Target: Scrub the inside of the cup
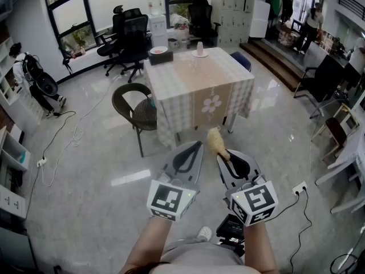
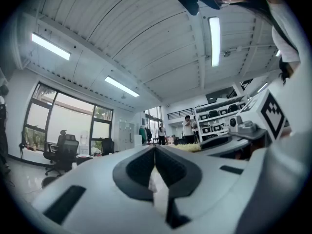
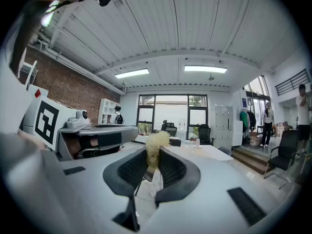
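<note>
The left gripper [image 2: 155,150] is held fully shut, with nothing between its jaws. The right gripper [image 3: 152,155] is clamped on a brush [image 1: 216,142], whose pale bristly head sticks out past the jaw tips. Both are carried roughly level and side by side over the floor [image 1: 91,153]. The cup [image 1: 199,49] stands on the far part of the table [image 1: 228,90], well apart from both grippers. Scrubbing is therefore judged not yet begun, and the step in hand appears to be the approach.

To do it well, the table should be reached first. The left gripper should then be opened and the cup steadied with it before the brush is pushed in. The brush is best entered straight through the mouth and turned against the wall with light pressure, since a small cup is likely to tip or slide on the cloth.

A wicker chair [image 1: 134,106] stands at the table's near left corner and a blue chair [image 1: 242,60] at its far right side. The cloth-hung near edge between them is unobstructed, with open floor before it. A cable [image 1: 74,136] trails over the floor at the left and a socket [image 1: 299,188] lies at the right; both are better avoided.
</note>
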Action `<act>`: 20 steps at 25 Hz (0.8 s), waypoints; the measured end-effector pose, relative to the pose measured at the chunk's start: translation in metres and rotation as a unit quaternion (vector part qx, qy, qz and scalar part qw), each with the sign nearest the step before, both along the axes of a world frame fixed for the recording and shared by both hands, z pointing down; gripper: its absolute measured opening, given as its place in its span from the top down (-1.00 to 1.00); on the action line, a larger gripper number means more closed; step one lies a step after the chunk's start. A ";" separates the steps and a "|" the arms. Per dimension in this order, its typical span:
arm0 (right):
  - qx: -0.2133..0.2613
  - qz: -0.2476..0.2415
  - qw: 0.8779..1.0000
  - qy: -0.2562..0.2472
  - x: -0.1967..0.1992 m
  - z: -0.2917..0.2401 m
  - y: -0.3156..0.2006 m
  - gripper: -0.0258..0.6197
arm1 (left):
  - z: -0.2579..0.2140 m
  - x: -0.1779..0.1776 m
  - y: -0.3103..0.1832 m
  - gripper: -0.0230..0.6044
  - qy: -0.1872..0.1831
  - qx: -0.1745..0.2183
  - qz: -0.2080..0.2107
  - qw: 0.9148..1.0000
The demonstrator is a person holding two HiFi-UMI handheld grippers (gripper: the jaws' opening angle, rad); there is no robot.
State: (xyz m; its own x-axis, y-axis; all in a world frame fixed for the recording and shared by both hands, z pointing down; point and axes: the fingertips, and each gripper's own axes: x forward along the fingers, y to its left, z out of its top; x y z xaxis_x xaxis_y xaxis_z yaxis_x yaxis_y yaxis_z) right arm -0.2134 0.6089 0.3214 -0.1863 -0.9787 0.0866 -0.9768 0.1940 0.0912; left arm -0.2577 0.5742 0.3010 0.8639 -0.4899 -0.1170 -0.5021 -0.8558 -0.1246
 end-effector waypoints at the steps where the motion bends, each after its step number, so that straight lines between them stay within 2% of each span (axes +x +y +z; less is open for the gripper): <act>1: 0.000 -0.003 1.000 -0.003 0.003 0.000 -0.001 0.72 | 0.000 0.003 -0.001 0.89 -0.001 -0.002 0.001 1.000; 9: -0.010 -0.021 1.000 -0.005 0.032 0.001 -0.008 0.72 | -0.003 0.032 -0.010 0.89 0.001 -0.007 -0.013 1.000; 20: 0.000 -0.065 0.998 -0.021 0.050 0.000 -0.022 0.72 | 0.008 0.048 -0.026 0.89 0.012 -0.028 -0.047 0.998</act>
State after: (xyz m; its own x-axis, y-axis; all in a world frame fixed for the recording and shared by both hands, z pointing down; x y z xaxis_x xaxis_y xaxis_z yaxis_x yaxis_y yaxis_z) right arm -0.1632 0.5870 0.3212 -0.3153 -0.9459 0.0766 -0.9462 0.3195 0.0504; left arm -0.2100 0.5478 0.3085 0.8115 -0.5744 -0.1076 -0.5822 -0.8106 -0.0636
